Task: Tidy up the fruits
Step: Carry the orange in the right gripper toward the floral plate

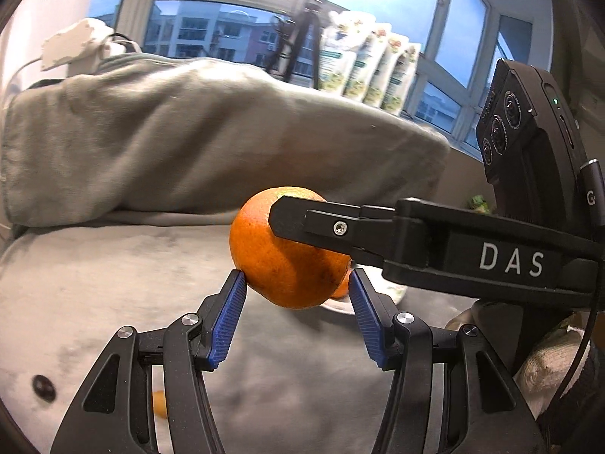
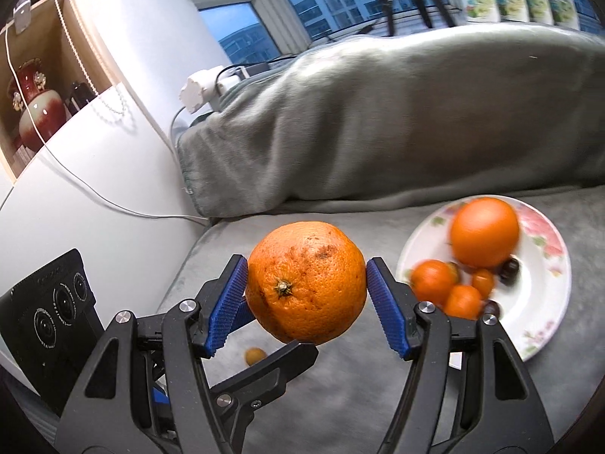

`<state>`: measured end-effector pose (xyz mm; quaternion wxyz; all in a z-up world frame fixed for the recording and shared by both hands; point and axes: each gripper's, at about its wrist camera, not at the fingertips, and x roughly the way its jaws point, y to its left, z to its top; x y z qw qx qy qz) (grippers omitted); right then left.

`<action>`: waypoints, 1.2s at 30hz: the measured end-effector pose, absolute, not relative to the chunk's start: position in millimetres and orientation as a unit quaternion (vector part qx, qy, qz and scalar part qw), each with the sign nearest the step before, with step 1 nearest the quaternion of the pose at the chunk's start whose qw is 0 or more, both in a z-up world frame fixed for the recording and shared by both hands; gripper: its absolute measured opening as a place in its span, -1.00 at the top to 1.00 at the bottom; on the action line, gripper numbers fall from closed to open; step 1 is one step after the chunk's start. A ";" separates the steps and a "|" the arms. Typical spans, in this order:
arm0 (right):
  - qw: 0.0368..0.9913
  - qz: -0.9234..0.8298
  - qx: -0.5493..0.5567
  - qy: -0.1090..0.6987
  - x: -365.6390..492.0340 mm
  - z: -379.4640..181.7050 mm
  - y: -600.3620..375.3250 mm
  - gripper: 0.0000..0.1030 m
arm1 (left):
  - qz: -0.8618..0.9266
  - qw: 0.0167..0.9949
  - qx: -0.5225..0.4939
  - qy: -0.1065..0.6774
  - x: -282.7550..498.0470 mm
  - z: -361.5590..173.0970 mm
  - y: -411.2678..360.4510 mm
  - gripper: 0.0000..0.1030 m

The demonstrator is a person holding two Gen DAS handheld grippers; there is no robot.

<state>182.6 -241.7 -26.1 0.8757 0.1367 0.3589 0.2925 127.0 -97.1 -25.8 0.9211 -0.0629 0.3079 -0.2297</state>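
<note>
One grey blanket below windows.

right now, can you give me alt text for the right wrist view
A large orange is gripped between the blue pads of the right gripper, held above a grey blanket. To its right, a floral plate holds another orange and several smaller fruits.

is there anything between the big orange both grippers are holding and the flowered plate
Nothing visible on the way. The big orange is clamped by the right gripper and left gripper, with bare grey blanket toward the flowered plate. The plate already holds several fruits.
</note>
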 end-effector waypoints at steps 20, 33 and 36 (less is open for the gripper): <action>0.887 0.233 0.154 0.367 177.6 -43.4 -345.2 -0.32 | -0.293 0.895 -0.035 0.336 140.5 -40.5 -196.2 -0.08; 0.884 0.217 0.168 0.377 193.7 -58.3 -379.0 -0.32 | -0.304 0.885 -0.016 0.352 149.0 -51.8 -227.6 -0.08; 0.884 0.214 0.170 0.380 198.8 -61.3 -382.1 -0.32 | -0.304 0.884 -0.012 0.356 152.8 -55.2 -233.4 -0.08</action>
